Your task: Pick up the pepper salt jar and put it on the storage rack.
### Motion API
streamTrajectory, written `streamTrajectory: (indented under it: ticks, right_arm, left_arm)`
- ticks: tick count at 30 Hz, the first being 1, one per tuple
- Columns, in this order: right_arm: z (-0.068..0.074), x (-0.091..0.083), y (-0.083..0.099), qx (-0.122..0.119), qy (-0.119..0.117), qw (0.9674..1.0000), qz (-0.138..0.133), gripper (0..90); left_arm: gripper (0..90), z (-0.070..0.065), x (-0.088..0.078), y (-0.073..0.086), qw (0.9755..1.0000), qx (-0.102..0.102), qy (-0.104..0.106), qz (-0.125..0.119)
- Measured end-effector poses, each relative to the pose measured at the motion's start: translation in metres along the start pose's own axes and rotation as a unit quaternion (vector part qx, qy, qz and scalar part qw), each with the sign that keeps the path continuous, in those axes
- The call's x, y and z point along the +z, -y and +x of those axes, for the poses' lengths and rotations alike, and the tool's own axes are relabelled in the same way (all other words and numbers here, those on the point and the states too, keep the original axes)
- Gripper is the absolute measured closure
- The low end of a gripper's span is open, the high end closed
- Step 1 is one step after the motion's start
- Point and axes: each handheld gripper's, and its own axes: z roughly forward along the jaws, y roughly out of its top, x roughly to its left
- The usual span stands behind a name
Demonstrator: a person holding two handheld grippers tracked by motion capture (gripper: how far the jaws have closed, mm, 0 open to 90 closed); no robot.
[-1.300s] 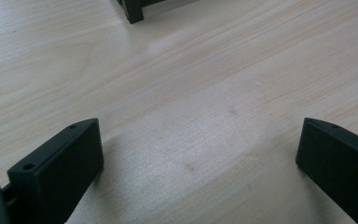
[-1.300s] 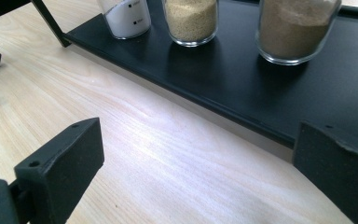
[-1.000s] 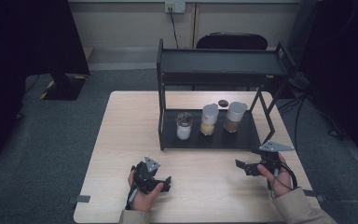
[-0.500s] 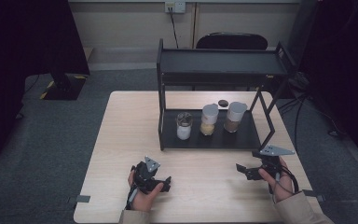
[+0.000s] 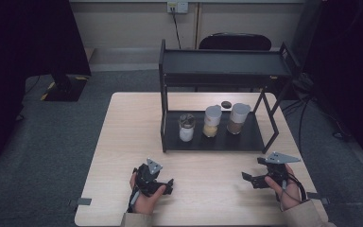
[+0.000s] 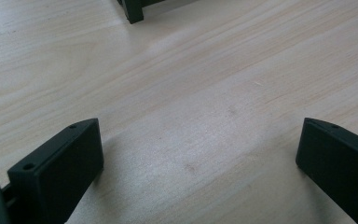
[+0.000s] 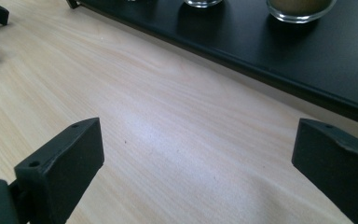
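Right gripper drawn slightly back toward the person, jaws spread and empty; nearest jar stands upright ahead on the rack's lower shelf, left gripper farther, also spread.

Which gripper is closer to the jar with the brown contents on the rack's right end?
Right. The right gripper sits just in front of the rack, near the brown jar; the left gripper is off towards the rack's opposite end.
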Motion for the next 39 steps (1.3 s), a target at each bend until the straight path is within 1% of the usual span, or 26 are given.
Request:
streamTrajectory:
  ticks: [5, 13, 23, 29, 39]
  right_arm:
    - [0.001, -0.002, 0.003, -0.006, -0.001, 1.0, 0.005, 1.2]
    - [-0.001, -0.003, 0.009, -0.009, -0.001, 0.9998, 0.016, 1.3]
    - [-0.001, -0.006, 0.011, -0.009, -0.002, 0.9997, 0.021, 1.3]
    - [-0.001, -0.007, 0.011, -0.015, -0.003, 0.9995, 0.026, 1.3]
    - [-0.004, -0.01, 0.015, -0.013, -0.006, 0.9993, 0.034, 1.3]
  left_arm:
    - [0.0, 0.0, 0.0, 0.0, 1.0, 0.0, 0.0, 0.0]
    - [0.0, 0.0, 0.0, 0.0, 1.0, 0.0, 0.0, 0.0]
    - [0.0, 0.0, 0.0, 0.0, 1.0, 0.0, 0.0, 0.0]
    - [0.0, 0.0, 0.0, 0.0, 1.0, 0.0, 0.0, 0.0]
    - [0.0, 0.0, 0.0, 0.0, 1.0, 0.0, 0.0, 0.0]
